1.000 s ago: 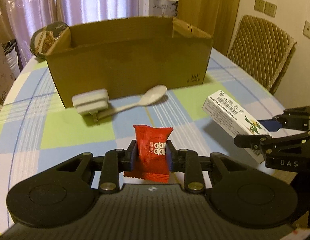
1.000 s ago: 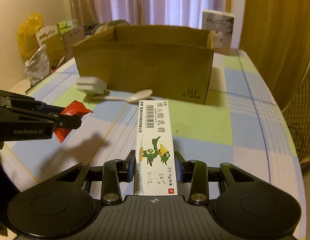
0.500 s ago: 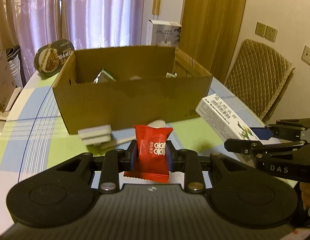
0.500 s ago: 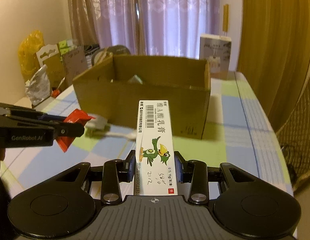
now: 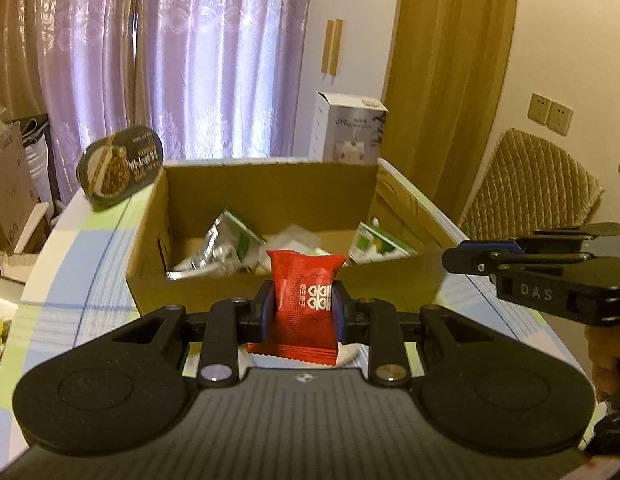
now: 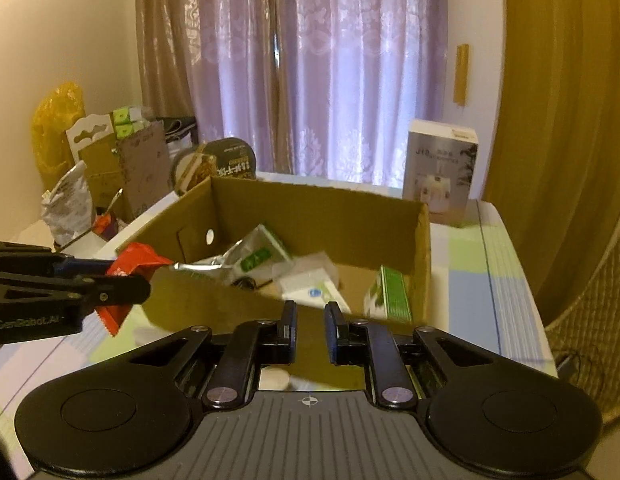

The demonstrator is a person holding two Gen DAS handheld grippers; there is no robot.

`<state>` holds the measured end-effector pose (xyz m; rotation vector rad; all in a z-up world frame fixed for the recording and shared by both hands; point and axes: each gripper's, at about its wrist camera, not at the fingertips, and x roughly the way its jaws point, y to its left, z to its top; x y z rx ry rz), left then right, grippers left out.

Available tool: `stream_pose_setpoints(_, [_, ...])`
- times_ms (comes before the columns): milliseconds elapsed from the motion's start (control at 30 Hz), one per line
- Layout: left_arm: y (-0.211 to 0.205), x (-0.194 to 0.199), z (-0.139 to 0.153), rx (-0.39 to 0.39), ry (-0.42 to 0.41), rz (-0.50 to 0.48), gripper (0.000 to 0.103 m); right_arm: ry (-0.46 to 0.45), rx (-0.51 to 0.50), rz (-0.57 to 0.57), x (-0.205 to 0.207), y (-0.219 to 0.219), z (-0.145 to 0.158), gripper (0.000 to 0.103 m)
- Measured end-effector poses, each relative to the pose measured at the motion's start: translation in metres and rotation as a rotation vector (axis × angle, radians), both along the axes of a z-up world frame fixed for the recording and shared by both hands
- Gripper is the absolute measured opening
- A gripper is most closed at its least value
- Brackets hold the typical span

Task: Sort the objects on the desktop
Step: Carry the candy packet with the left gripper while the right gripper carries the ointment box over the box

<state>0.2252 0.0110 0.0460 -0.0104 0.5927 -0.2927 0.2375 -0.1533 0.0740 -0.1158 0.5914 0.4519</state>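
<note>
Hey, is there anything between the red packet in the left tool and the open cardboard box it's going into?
Nothing visible blocks it. The red packet sits clamped in the left tool, right at the near wall of the cardboard box. The top is open, with only loose packets lying on the floor inside. The right tool is off to the side.

The red packet (image 5: 304,300) carries white characters between black fingers (image 5: 342,312) with blue pads, before a plain brown cardboard box (image 5: 238,292) on a worktop (image 5: 70,268) checked in pale blue, green and white, with lilac floral-patterned curtains (image 6: 350,68) behind.
</note>
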Motion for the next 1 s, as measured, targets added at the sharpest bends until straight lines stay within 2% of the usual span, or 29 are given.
stream_pose_setpoints(167, [0.01,0.009,0.002,-0.004,-0.004,0.023,0.024,0.005,0.021,-0.012,0.004,-0.012,-0.006,0.012])
stream_pose_setpoints(333, [0.015,0.005,-0.013,-0.005,0.031,0.029,0.024,0.068,0.002,-0.005,-0.015,-0.029,-0.032,0.015])
stream_pose_setpoints(400, [0.016,0.002,-0.02,-0.015,0.05,0.033,0.024,0.11,0.0,-0.01,-0.026,-0.033,-0.045,0.028])
stream_pose_setpoints(467, [0.016,-0.002,-0.027,-0.019,0.066,0.035,0.024,0.156,0.005,-0.013,-0.041,-0.034,-0.058,0.049])
stream_pose_setpoints(567, [0.016,-0.01,-0.036,-0.02,0.087,0.031,0.024,0.217,0.012,0.005,-0.068,-0.032,-0.075,0.057])
stream_pose_setpoints(733, [0.015,-0.022,-0.048,-0.019,0.121,0.032,0.024,0.301,0.014,0.011,-0.094,-0.021,-0.096,0.061])
stream_pose_setpoints(1000, [0.016,-0.035,-0.054,-0.02,0.142,0.037,0.024,0.308,-0.041,0.048,-0.093,0.004,-0.113,0.06])
